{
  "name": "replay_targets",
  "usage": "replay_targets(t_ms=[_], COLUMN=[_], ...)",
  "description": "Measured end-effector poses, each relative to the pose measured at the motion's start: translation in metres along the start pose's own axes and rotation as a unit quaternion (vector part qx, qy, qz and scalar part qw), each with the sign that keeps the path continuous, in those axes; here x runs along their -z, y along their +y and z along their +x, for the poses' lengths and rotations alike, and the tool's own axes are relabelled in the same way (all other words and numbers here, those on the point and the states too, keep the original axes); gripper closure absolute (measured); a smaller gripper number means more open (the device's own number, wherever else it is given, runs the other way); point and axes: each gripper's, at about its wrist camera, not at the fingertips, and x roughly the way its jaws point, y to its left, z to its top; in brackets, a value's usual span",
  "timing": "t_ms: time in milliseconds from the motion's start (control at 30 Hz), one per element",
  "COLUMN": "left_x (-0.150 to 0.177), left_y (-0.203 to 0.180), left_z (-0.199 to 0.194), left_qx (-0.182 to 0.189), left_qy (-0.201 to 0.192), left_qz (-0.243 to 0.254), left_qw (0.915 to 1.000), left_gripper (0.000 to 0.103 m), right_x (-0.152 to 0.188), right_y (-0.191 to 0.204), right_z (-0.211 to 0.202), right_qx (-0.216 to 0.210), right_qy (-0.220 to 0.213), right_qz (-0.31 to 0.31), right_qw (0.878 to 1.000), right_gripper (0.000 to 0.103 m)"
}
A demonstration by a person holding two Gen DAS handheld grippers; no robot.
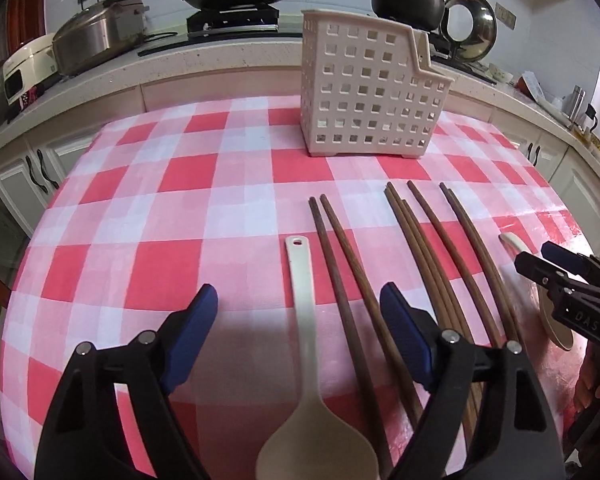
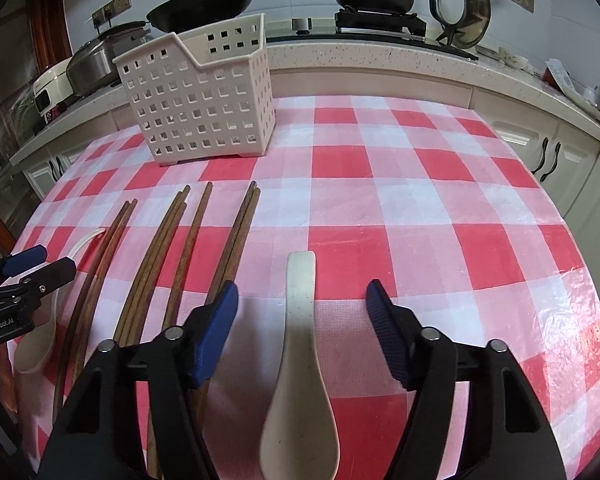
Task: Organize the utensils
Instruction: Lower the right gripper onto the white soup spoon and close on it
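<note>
**Two grippers lined up over two spoons**

The left gripper (image 1: pixel 298 316) hovered low over the checked tablecloth (image 1: pixel 160 216), its jaws wide apart and holding nothing. Between them lay the long spoon (image 1: pixel 306 344), and also one pair of chopsticks (image 1: pixel 342 292), so a clean grip on the spoon alone looked uncertain. The pads did not touch either thing.

The right gripper (image 2: pixel 302 314) stood in the same manner over the short spoon (image 2: pixel 300 344), with its jaws partly open and empty, and the handle ran straight between them. This alignment probably served to close the pads across the narrow handle.

The other chopsticks (image 2: pixel 160 264) lay in loose pairs side by side between the two spoons, all pointing toward the basket (image 2: pixel 200 100). The basket stood upright at the far side of the table, well apart from the utensils, and no utensil could be seen in it. Its open top and lowered front edge seemed to make the dropping in easier.
</note>
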Motion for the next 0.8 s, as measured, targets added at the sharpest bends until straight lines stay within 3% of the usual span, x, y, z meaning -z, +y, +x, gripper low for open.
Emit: replay_targets(t_ms=[100, 167, 433, 700, 800], left_x=[-0.002, -0.004, -0.005, -0.016, -0.019], left_y=[-0.004, -0.006, -0.005, 0.011, 0.014], left_z=[0.005, 0.010, 0.024, 0.024, 0.027], left_qx=[-0.001, -0.004, -0.004, 0.042, 0.041], left_qy=[0.005, 0.012, 0.028, 0.043, 0.044], left_qz=[0.008, 0.012, 0.004, -0.036, -0.040], left_qw=[1.0000, 0.9999, 0.9996, 0.9975, 0.9974], left_gripper=[0.027, 0.035, 0.050, 0.050, 0.050], right_x=[-0.001, -0.001, -0.003, -0.011, -0.012], right_y=[0.000, 0.000, -0.001, -0.001, -0.001], right_z=[0.003, 0.007, 0.013, 0.016, 0.017], right_qx=[0.001, 0.003, 0.000, -0.006, -0.006], right_qy=[0.006, 0.012, 0.025, 0.034, 0.036], right_qz=[-0.003, -0.004, -0.009, -0.012, -0.016], right_qw=[1.000, 1.000, 1.000, 0.999, 0.999], right_gripper=[0.047, 0.050, 0.059, 0.059, 0.059])
